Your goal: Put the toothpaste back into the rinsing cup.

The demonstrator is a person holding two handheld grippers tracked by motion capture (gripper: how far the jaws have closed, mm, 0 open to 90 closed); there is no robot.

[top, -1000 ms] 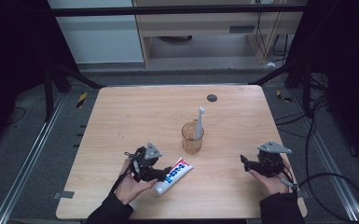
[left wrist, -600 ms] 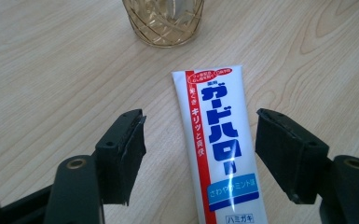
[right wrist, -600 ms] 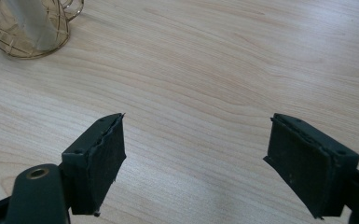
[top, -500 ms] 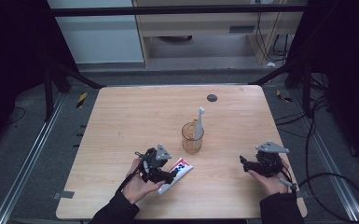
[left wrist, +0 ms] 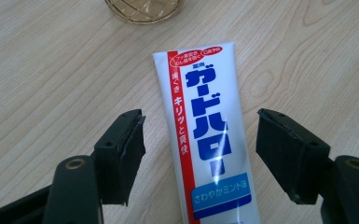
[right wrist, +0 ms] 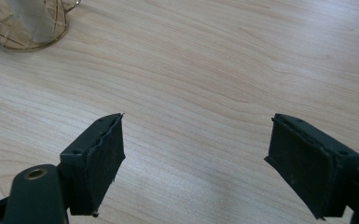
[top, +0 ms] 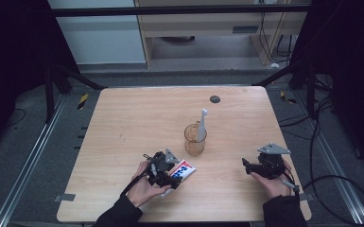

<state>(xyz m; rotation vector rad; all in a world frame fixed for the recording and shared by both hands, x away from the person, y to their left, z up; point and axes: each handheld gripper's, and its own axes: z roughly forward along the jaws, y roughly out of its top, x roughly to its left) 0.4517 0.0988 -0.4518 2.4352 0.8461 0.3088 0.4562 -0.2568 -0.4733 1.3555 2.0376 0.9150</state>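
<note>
Advancing over the toothpaste tube [left wrist: 205, 135], left tongs [left wrist: 200, 149] straddle it wide apart; right tongs [right wrist: 214, 158] gape.

The toothpaste tube [left wrist: 205, 135] is white with a red stripe and blue lettering; the cup [top: 195, 139] is amber; the bench [top: 137, 118] is pale woodgrain.

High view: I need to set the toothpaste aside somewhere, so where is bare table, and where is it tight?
Free: the wood left of the cup, the far strip around the small dark disc, and the stretch between the cup and the right gripper. Tight: the near middle, where the left gripper straddles the toothpaste tube just below the cup.
</note>
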